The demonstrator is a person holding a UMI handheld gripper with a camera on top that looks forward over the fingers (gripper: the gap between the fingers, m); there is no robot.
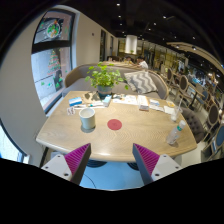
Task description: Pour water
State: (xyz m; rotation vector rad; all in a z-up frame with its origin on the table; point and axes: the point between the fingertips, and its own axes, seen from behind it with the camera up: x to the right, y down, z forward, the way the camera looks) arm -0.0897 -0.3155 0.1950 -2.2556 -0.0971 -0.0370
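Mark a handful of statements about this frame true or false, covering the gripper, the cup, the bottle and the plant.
1. The gripper holds nothing. True: its fingers stand apart, with only the near edge of the table between them.
2. The cup lies on its side. False: it stands upright on the table.
3. A red coaster lies beside the cup. True.
4. The bottle stands between the fingers. False: it stands off to the right near the table's edge, beyond the fingers.
5. The plant sits at the near edge of the table. False: it sits at the far side, behind the cup.
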